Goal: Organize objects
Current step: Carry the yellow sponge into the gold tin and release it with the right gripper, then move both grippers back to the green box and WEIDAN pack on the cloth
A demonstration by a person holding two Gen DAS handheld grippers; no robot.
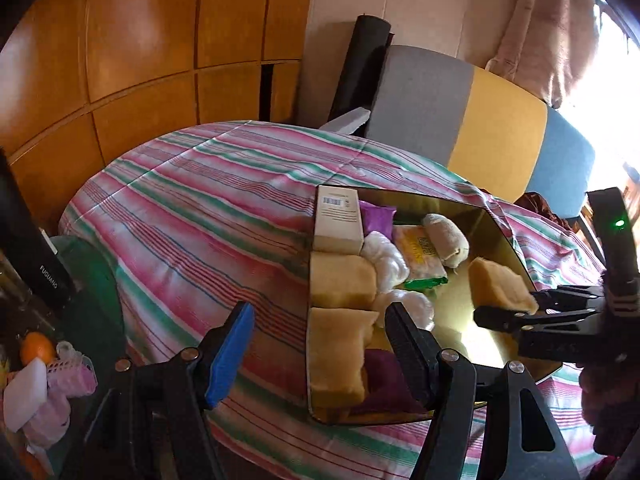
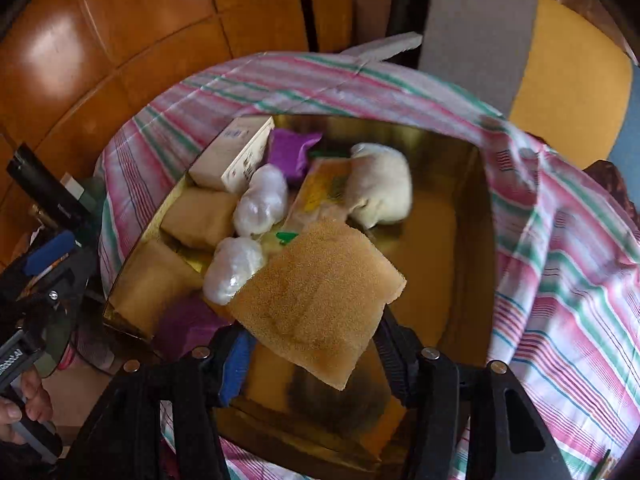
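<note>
An open gold box sits on a table under a pink-and-green striped cloth. Inside it lie a cream carton, a purple pouch, white wrapped bundles, a yellow packet, a rolled cream towel and two tan sponges. My right gripper is shut on another tan sponge and holds it in the air over the box's bare right half. My left gripper hovers open and empty over the box's near left corner.
A chair with a grey, yellow and blue back stands behind the table. Wooden cabinet doors fill the back left. At the left, a low surface carries a black flask, an orange and pink and white items.
</note>
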